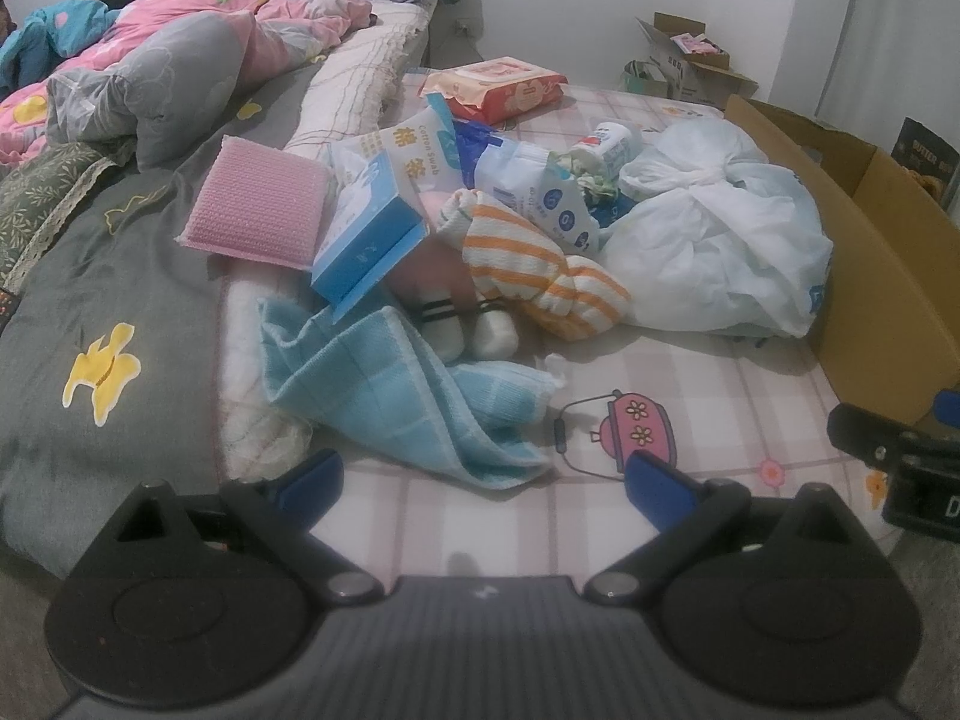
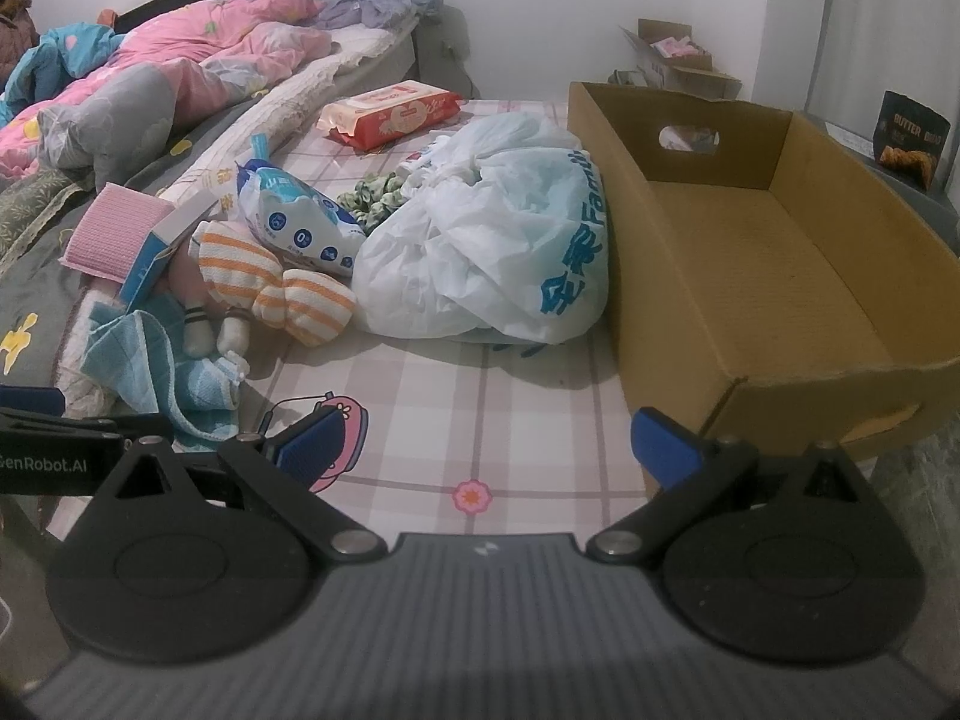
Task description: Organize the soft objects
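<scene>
We held the left gripper (image 1: 483, 480) and right gripper (image 2: 483, 444) spread apart and empty; left of the cardboard box (image 2: 750, 276) lay the blue towel (image 1: 384, 384), limp and light, best pinched at a raised fold

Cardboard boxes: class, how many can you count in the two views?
2. One large open cardboard box beside the white plastic bag on the bed; one smaller box by the far wall. Others may be hidden.

- you can read "cotton swab" on the white pack (image 1: 401, 150)
- "family" on the plastic bag (image 2: 576, 222)
- "butter bread" on the dark bag (image 2: 912, 138)
- "genrobot.ai" on the left gripper body (image 2: 45, 467)
</scene>
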Demonstrator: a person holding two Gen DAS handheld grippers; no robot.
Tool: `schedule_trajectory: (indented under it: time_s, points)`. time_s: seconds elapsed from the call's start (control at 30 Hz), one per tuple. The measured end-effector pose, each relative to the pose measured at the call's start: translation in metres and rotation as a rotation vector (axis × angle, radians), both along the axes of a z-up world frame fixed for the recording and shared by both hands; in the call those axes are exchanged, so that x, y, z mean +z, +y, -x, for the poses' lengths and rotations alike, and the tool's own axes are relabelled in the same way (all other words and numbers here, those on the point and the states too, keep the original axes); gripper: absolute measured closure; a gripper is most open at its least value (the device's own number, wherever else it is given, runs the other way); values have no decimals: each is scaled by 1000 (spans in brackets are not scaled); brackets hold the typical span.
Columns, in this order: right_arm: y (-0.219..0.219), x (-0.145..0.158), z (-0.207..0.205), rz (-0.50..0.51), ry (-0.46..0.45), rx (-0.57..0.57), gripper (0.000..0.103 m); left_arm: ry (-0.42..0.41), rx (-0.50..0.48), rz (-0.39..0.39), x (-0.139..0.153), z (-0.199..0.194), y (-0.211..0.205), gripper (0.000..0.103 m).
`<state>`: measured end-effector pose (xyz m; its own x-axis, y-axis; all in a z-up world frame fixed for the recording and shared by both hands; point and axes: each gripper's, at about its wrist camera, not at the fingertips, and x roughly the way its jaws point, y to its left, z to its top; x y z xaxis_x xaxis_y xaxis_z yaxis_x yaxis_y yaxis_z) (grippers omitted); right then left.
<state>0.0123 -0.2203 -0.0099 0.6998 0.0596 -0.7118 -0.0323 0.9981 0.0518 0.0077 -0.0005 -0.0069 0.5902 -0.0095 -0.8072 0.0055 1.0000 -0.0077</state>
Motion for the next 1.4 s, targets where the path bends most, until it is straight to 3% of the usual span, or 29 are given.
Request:
schedule_trajectory:
  time_s: [0.87, 1.07, 1.27, 1.4]
  points:
    - [1, 2, -1, 1, -2, 1, 1, -3, -3, -8, -2, -4, 5, 2]
    - [9, 7, -16, -8, -32, 35, 1, -57, -38, -47, 0, -9, 20, 2]
    - [34, 24, -49, -155, -82, 178, 1, -188, -41, -22, 14, -17, 59, 2]
    - [63, 40, -91, -319, -75, 285, 1, -265, -24, 1, 27, -32, 90, 3]
